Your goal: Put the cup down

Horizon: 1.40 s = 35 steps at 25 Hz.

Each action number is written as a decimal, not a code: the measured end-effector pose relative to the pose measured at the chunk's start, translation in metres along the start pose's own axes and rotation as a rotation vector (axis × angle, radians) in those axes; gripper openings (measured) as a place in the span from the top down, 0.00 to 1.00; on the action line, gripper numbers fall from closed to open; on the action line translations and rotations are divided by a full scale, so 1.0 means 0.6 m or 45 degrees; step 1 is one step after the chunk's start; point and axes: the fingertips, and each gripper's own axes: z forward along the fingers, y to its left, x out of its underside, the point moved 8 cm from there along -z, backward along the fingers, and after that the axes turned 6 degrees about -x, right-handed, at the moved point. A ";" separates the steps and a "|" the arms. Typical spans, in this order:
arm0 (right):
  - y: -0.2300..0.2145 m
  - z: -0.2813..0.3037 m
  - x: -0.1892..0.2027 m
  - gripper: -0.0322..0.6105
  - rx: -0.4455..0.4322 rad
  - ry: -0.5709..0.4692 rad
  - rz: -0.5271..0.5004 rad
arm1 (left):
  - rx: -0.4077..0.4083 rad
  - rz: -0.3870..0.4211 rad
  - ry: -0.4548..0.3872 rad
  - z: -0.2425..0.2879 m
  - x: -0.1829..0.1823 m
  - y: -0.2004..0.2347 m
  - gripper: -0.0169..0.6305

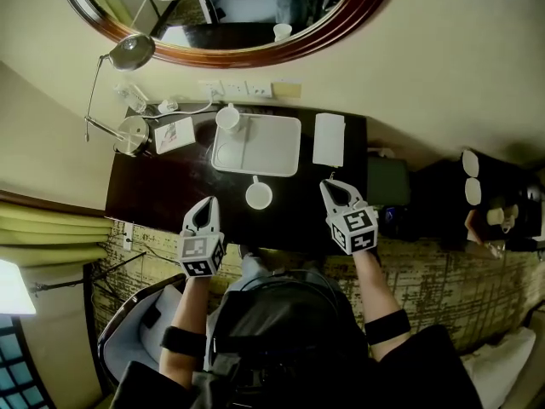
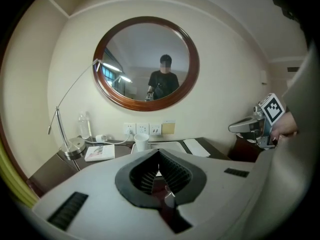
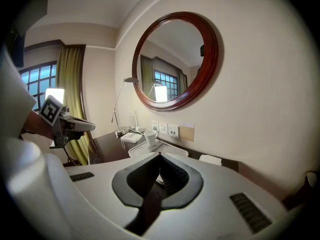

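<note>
A white handled cup (image 1: 259,196) stands on the dark desk (image 1: 162,190) just in front of a white tray (image 1: 272,147). A second white cup (image 1: 227,118) (image 2: 142,142) (image 3: 150,137) stands at the tray's far-left corner. My left gripper (image 1: 207,203) (image 2: 159,154) hovers over the desk's front edge, left of the handled cup, shut with nothing in it. On the other side of that cup my right gripper (image 1: 331,185) (image 3: 160,155) is likewise shut and empty. Each gripper shows in the other's view: the right one (image 2: 252,125), the left one (image 3: 75,125).
A desk lamp (image 1: 130,51) with a round base (image 1: 132,133), a water bottle (image 1: 128,96) and a booklet (image 1: 174,135) fill the desk's left end. A white folded paper (image 1: 329,139) lies right of the tray. Wall sockets (image 1: 247,88) and a round mirror (image 2: 146,63) are behind. A chair (image 1: 128,331) stands at the lower left.
</note>
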 end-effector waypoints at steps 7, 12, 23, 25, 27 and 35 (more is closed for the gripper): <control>-0.009 -0.003 0.012 0.93 -0.024 0.021 0.012 | 0.035 0.016 0.096 0.016 0.038 -0.032 0.84; -0.025 -0.006 0.018 0.93 -0.028 0.039 0.026 | 0.111 0.034 0.193 0.042 0.063 -0.073 0.58; -0.048 -0.020 0.046 0.93 -0.036 0.099 0.050 | 0.271 0.070 0.474 0.150 0.130 -0.152 0.12; -0.054 -0.024 0.054 0.93 -0.019 0.104 0.069 | 0.250 0.080 0.563 0.181 0.142 -0.159 0.12; -0.055 -0.031 0.062 0.93 -0.008 0.107 0.089 | 0.207 0.086 0.666 0.203 0.150 -0.164 0.12; -0.077 -0.040 0.084 0.93 0.020 0.118 0.124 | 0.059 0.088 0.787 0.262 0.131 -0.173 0.12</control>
